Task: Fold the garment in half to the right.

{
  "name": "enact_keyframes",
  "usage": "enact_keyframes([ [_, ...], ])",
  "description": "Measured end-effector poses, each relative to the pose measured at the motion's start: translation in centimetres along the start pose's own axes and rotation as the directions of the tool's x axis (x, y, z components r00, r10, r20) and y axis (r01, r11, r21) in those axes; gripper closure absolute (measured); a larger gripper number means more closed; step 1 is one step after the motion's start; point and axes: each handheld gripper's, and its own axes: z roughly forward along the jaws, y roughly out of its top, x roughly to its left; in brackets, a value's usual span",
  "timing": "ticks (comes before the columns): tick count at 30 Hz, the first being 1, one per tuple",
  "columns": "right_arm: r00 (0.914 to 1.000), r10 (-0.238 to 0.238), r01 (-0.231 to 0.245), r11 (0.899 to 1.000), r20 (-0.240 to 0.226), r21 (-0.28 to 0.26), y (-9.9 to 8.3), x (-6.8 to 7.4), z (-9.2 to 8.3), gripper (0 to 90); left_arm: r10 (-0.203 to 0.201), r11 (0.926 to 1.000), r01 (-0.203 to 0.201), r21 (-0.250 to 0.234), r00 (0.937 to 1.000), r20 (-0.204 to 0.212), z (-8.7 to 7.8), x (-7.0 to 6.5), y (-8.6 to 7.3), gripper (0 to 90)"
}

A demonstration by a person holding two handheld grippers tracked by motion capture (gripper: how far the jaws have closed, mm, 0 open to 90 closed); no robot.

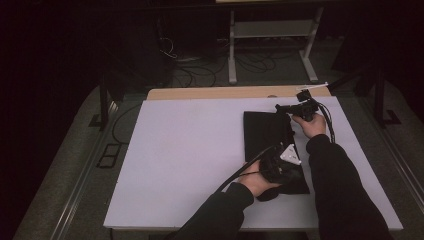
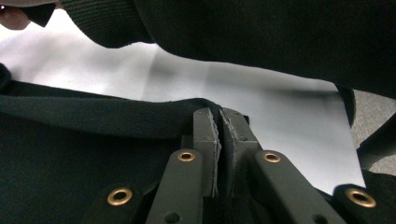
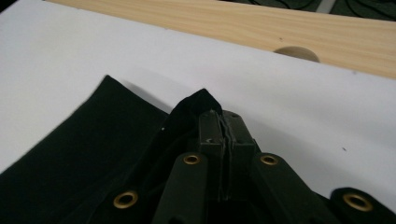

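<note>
At the time of inspection a black cloth point(image 1: 267, 137) lay on the white board point(image 1: 190, 150) that covered most of the wooden table point(image 1: 200, 93), occupying the board's right half, roughly at three o'clock from its centre. The cloth appeared as a narrow upright rectangle, which suggested it had already been folded at least once, though the dark fabric hid any layering. The left gripper point(image 1: 280, 165) was at the cloth's near end, about six o'clock on the cloth; in the left gripper view its jaws were pressed together on a raised edge of the fabric point(image 2: 140, 109). The right gripper point(image 1: 295, 107) was at the far right corner, about one o'clock on the cloth; in the right gripper view its jaws were likewise clamped on a peaked corner of the material point(image 3: 201, 98), lifted slightly off the board. In my judgement the work stood midway through a fold: both ends of one side had been secured, and what remained was to carry that side across, lay it down square, release it and perhaps smooth it. Whether further folds were intended could not be determined. The person's right sleeve point(image 2: 261, 42) crossed the top of the left gripper view. No brand, label or legible writing was found on the cloth, the grippers or the board; a round hole point(image 3: 296, 53) in the table's bare wooden strip was the only mark noted.
</note>
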Motion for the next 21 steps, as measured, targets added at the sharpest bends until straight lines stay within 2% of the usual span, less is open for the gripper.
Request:
enact_keyframes([
  [2, 0.9998, 0.001, -0.001, 1.000, 0.021, 0.005, -0.3, -0.2, -0.2, 86.1, 0.009, 0.9999, -0.009, 0.011, 1.0000, 0.000, 0.4, -0.1, 0.2, 83.7],
  [5, 0.9965, -0.023, 0.022, 1.000, 0.080, 0.015, -0.4, -0.2, -0.9, 83.9, 0.010, 0.9997, -0.010, 0.021, 0.9999, 0.001, 1.0, -0.1, 0.8, 83.7],
  [10, 0.9939, -0.019, 0.019, 1.000, 0.109, 0.006, -0.4, -0.8, -3.1, 75.3, 0.013, 0.9990, -0.012, 0.043, 0.9999, -0.004, 1.8, -0.4, 1.5, 83.1],
  [13, 0.9926, -0.030, 0.030, 1.000, 0.118, 0.004, -0.6, -1.0, -4.5, 74.1, 0.013, 0.9987, -0.013, 0.050, 0.9999, -0.003, 2.2, -0.4, 1.6, 82.8],
  [21, 0.9942, -0.024, 0.025, 1.000, 0.105, -0.007, -1.5, -1.0, -7.1, 54.3, 0.010, 0.9977, -0.011, 0.067, 0.9999, 0.012, 3.6, -0.9, 1.8, 78.7],
])
